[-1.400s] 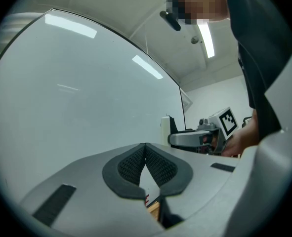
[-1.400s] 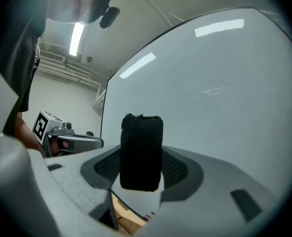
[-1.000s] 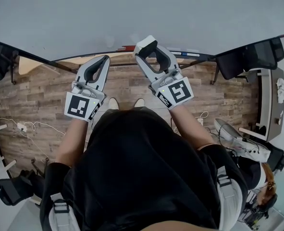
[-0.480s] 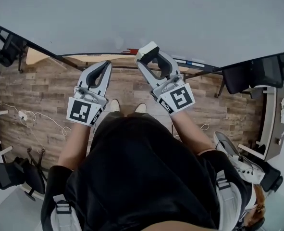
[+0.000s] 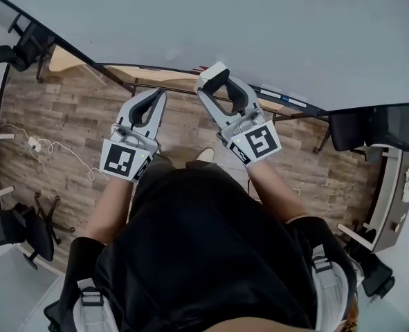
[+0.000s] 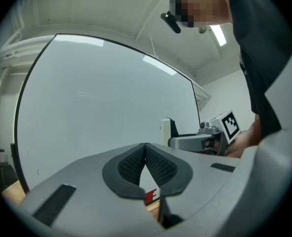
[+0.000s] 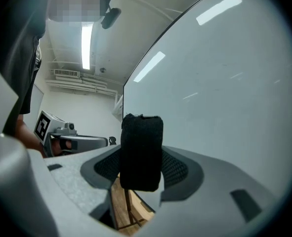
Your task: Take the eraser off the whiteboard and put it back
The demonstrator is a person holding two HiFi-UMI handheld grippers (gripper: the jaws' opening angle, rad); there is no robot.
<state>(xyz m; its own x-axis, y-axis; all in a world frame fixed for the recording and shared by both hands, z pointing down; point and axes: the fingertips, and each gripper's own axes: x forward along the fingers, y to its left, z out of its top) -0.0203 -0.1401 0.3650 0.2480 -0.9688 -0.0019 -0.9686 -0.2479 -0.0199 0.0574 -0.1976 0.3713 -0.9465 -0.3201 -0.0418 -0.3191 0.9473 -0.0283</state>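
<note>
Right gripper (image 5: 218, 81) is clamped on the whiteboard eraser (image 7: 142, 152). The jaws stand partly apart, with the pads pressing on both of its sides. The eraser sits upright between them. Its dark felt face points back at the right gripper's camera, and its white backing shows in the head view.

The eraser is right up at the whiteboard (image 7: 225, 83), low on the board's face. I can't tell whether it actually touches.

Left gripper (image 5: 156, 97) has its fingertips (image 6: 146, 147) together and nothing between them. It's level, alongside the right gripper and just to its left, also pointed at the board.

On the board's bottom ledge (image 5: 152, 75) I see a small red item (image 6: 151, 197), too small to identify. A couple of markers (image 5: 282, 97) lie on the ledge further right.

Below is wood-plank floor (image 5: 59, 123). A black office chair (image 5: 14, 227) stands at the left edge of the head view, and a cable (image 5: 59, 168) trails across the floor.
</note>
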